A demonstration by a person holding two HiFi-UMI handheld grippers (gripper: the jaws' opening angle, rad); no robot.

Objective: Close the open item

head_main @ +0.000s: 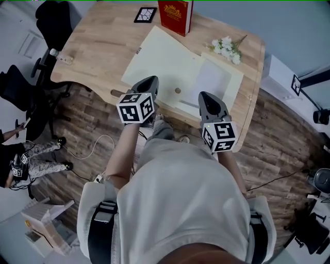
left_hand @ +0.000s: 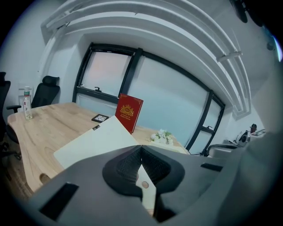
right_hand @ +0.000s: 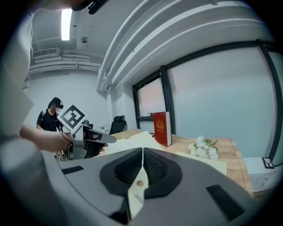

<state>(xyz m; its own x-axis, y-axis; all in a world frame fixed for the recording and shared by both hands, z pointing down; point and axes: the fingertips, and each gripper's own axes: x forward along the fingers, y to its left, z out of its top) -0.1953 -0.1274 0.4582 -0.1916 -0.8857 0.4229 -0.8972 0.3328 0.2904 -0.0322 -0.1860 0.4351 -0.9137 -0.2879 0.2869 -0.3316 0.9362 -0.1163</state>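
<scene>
Left claw [head_main: 149, 81]: jaws pressed together, empty, tip at the folder's near edge.
Right claw [head_main: 206, 97]: jaws meeting, empty, tip over the folder's near side.
Folder [head_main: 175, 67]: cream, lying open on the wooden table [head_main: 98, 46].
Beyond it: upright red book [head_main: 175, 14], white flowers [head_main: 227, 47].

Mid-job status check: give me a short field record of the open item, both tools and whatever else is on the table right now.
open item: cream folder, lying open on the wooden table
folder contents: paler sheet on its right half
left tool: jaws together, tip at the folder's near edge
right tool: jaws together, tip near the folder's right half
other items: red book upright at the far edge; black square tile beside it; white flowers far right
task status: folder not yet closed
</scene>
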